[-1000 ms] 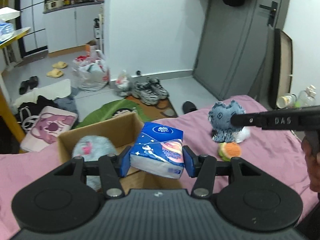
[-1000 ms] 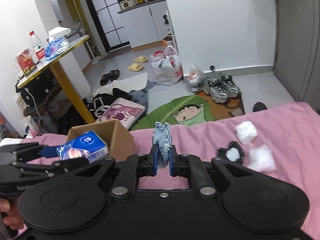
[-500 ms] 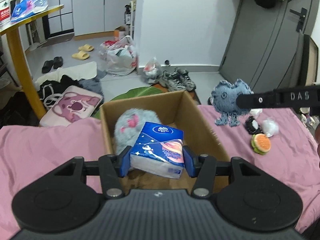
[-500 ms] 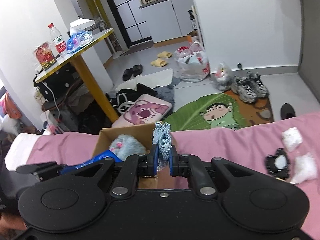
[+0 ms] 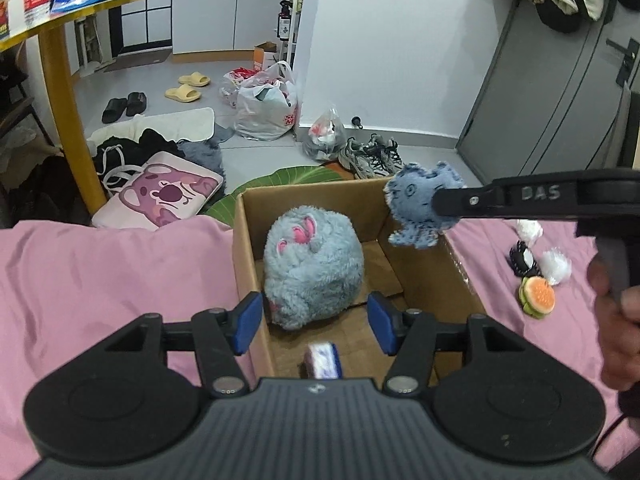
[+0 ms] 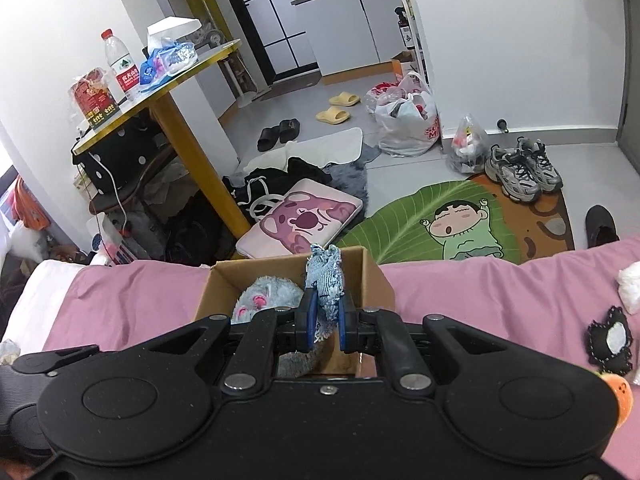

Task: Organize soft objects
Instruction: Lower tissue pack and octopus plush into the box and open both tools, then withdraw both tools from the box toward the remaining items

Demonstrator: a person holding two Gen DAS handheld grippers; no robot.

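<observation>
An open cardboard box [image 5: 304, 192] stands on the pink bed, with a fluffy grey-blue plush [image 5: 314, 260] inside. My left gripper [image 5: 316, 322] hovers over the box's near end; its jaws are opening and nothing is between the pads. The blue tissue pack [image 5: 323, 360] lies loose below them on the box floor. My right gripper [image 6: 325, 320] is shut on a blue denim octopus toy [image 6: 325, 276], held above the box [image 6: 280, 262]. In the left wrist view the denim toy [image 5: 416, 204] hangs over the box's far right corner.
On the bedspread right of the box lie a burger toy [image 5: 538, 295], a black-and-white felt piece [image 5: 522, 258] and white fluff [image 5: 556, 266]. Beyond the bed edge the floor holds a leaf mat [image 6: 420, 216], sneakers, bags and a yellow table leg [image 6: 200, 172].
The left gripper let go of the tissue pack, which dropped into the box. Both grippers moved further over the box, and the right one still holds the denim toy.
</observation>
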